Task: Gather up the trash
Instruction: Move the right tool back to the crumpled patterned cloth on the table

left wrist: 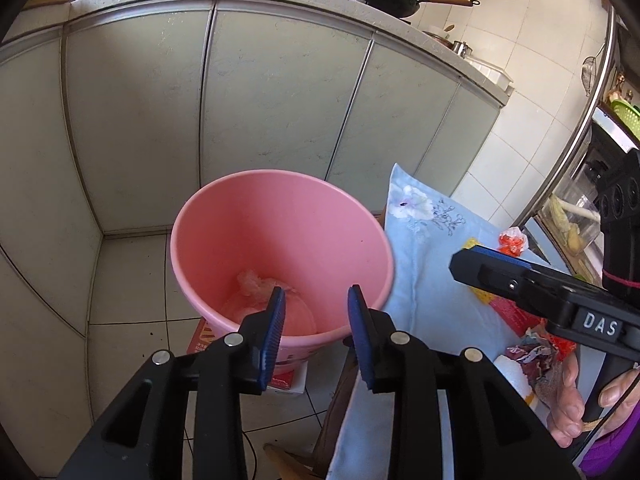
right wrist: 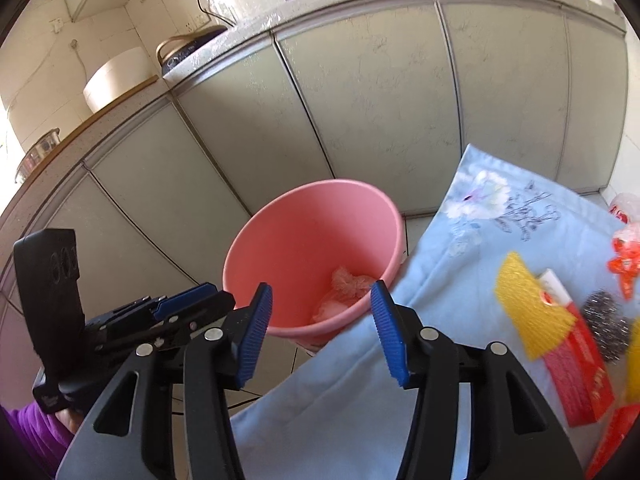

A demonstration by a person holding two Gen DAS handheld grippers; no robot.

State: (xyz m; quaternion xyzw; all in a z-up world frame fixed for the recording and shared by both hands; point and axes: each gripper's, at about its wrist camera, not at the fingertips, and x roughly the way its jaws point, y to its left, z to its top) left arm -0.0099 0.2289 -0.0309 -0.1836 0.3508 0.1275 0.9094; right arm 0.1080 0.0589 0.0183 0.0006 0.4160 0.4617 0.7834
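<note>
The pink bin [left wrist: 280, 256] stands on the tiled floor, straight ahead of and below my left gripper [left wrist: 316, 334], its open mouth tilted toward me. Crumpled clear plastic [right wrist: 348, 284] already lies at its bottom. The trash left to collect sits on the light blue cloth [right wrist: 460, 280] to the right of the bin: a yellow mesh piece [right wrist: 524, 312] lying on a red box [right wrist: 580, 372], a steel scourer [right wrist: 604, 320] touching that box, and an orange wrapper [right wrist: 626, 264] beyond them. The box's long side runs away from me, roughly in line with my right gripper's fingers.

That pile lies to the right of my right gripper [right wrist: 320, 332], so I judge this hand the nearer one for the next pick; the left would have to cross over.

Both grippers point forward and down toward the bin. The left jaws stand partly apart with nothing between them. The right jaws stand wider, also empty. My right hand [left wrist: 572, 404] wraps its handle, a purple sleeve [right wrist: 28, 436] showing at my left wrist.
</note>
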